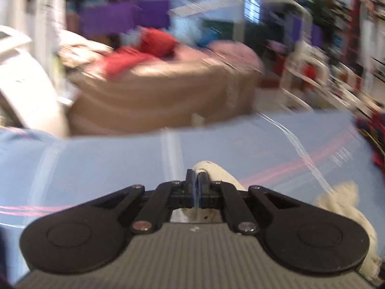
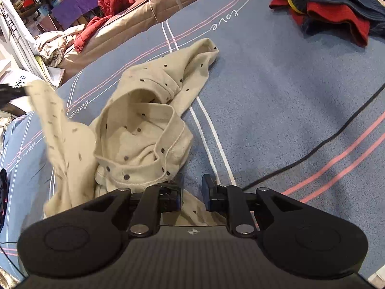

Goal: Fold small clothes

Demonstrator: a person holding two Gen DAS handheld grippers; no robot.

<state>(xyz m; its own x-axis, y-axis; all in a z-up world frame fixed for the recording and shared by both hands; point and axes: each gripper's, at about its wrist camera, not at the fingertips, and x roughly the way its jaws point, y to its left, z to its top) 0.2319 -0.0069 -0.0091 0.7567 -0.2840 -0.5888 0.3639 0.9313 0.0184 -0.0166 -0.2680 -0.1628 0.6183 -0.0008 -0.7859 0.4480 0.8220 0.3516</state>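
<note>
Pinching a fold of the cream dotted garment (image 2: pixel 142 130) between its closed jaws, the left gripper (image 1: pixel 197 187) held one end of the cloth raised, and in the right wrist view that lifted flap showed blurred at the left. This looked like a grip meant to pull the crumpled piece out flat before any fold could be made. The right gripper (image 2: pixel 192 192) hung over the garment's near edge with its jaws parted and nothing pressed between them, only cloth and bedcover below, so it seemed free to take a second corner. The garment lay bunched on the blue striped bedcover (image 2: pixel 276 101), one tube-like end reaching away towards the white stripes.

Well apart at the far right lay a heap of red and navy clothes (image 2: pixel 332 7). Beyond the bed's edge stood a brown mattress (image 2: pixel 134 21) with a red jacket (image 2: pixel 105 7) on it. Nothing lay close enough to hinder spreading; the tangle of the garment itself appeared the main obstacle.
</note>
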